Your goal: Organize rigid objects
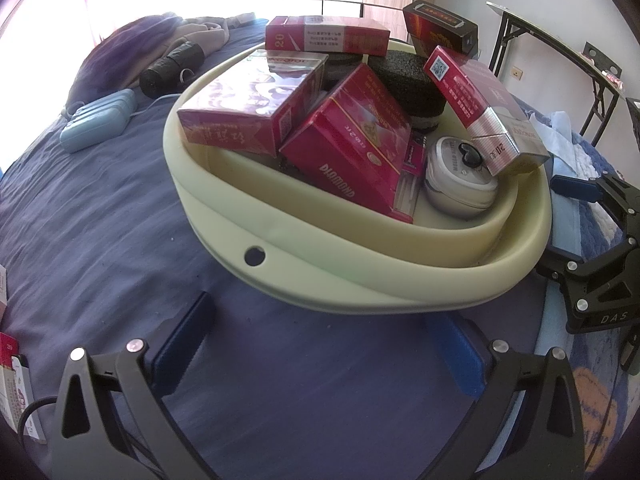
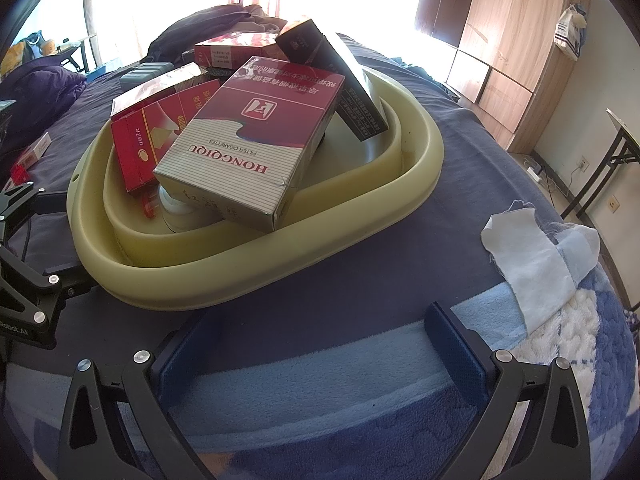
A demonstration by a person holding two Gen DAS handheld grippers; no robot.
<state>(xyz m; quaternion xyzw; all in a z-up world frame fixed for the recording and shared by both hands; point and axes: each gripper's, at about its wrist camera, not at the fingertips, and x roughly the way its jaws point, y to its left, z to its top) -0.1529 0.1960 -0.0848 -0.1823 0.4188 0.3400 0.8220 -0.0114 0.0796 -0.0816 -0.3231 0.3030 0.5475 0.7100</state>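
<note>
A pale green basin (image 1: 360,280) sits on the navy bed sheet, piled with rigid things: several red cigarette cartons (image 1: 352,148), a black foam block (image 1: 408,80) and a white round jar (image 1: 456,184). In the right wrist view a red and grey carton (image 2: 256,140) lies on top of the pile in the basin (image 2: 280,240), and a black carton (image 2: 340,80) leans behind it. My left gripper (image 1: 320,354) is open and empty just in front of the basin's near rim. My right gripper (image 2: 320,354) is open and empty over a blue towel, short of the basin.
A light blue case (image 1: 98,120) and a black roll (image 1: 172,66) lie on the sheet beyond the basin, with clothes behind. A red and white carton (image 1: 12,392) lies at the left edge. A white cloth (image 2: 532,256) rests on the towel. A wardrobe (image 2: 500,40) and a folding table (image 1: 560,52) stand beside the bed.
</note>
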